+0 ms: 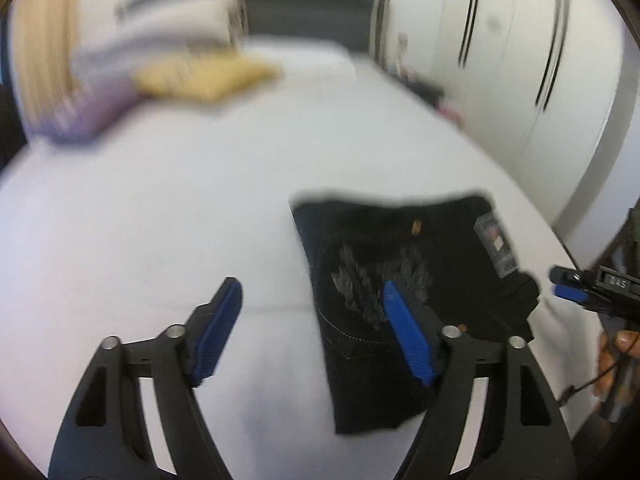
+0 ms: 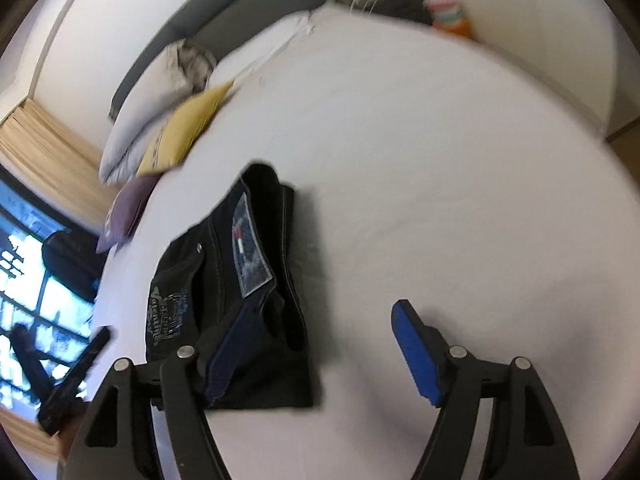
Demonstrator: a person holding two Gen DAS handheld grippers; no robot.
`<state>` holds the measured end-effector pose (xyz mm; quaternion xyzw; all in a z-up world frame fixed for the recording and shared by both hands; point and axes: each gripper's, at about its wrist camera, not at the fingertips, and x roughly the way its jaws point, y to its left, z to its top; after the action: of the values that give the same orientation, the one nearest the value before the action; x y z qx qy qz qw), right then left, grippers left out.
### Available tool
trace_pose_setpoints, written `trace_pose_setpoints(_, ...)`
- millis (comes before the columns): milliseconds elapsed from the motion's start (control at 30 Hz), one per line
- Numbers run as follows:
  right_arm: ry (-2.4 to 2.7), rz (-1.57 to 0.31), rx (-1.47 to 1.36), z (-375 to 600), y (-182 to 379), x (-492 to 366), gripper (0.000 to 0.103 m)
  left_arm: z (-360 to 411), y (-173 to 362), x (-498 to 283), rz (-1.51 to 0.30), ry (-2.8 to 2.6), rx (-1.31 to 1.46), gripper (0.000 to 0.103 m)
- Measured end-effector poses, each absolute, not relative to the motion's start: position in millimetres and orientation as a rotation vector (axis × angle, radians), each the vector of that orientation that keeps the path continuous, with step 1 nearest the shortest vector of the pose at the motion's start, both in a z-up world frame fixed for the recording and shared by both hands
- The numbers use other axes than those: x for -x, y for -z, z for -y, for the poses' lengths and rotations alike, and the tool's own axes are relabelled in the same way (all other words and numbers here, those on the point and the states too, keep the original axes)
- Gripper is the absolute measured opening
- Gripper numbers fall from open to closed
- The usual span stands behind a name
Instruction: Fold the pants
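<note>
Left claw (image 1: 312, 316) spread, right claw (image 2: 316, 354) spread, pants (image 2: 240, 280) folded

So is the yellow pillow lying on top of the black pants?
No, the yellow pillow sits far up the bed, apart from the pants.

A yellow cushion (image 2: 185, 132) leans on white pillows (image 2: 148, 108) above a purple cushion (image 2: 126, 210) on the white bed (image 2: 420, 168)

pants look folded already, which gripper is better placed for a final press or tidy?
Left, marginally. The left gripper hangs open with one finger over the black pants; the right gripper is open too, mostly over bare bed sheet.
</note>
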<state>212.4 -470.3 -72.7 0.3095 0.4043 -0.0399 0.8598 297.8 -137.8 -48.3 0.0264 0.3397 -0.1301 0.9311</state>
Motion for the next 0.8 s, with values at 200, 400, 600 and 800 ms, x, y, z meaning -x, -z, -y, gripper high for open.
trace_pose_setpoints(200, 0.181, -0.443, -0.415, 424.0, -33.1, -119.6, 0.103, 145.4, -49.9, -160.8, -0.138, 0.064, -0.176, 0.103)
trace_pose_setpoints(400, 0.204, -0.110, -0.249, 384.6, -128.4, -46.7, 0.103, 147.1, -114.8, -75.1, 0.033, 0.042, -0.190, 0.103)
trace_pose_setpoints(600, 0.200, 0.002, -0.230, 370.8, -179.7, 4.6, 0.103, 131.7, -148.9, -55.8, -0.182, 0.033, -0.141, 0.103)
trace_pose_setpoints(800, 0.219, 0.073, -0.140, 351.9, -201.7, 39.9, 0.103, 137.7, -144.0, -44.8, -0.277, -0.012, -0.145, 0.103)
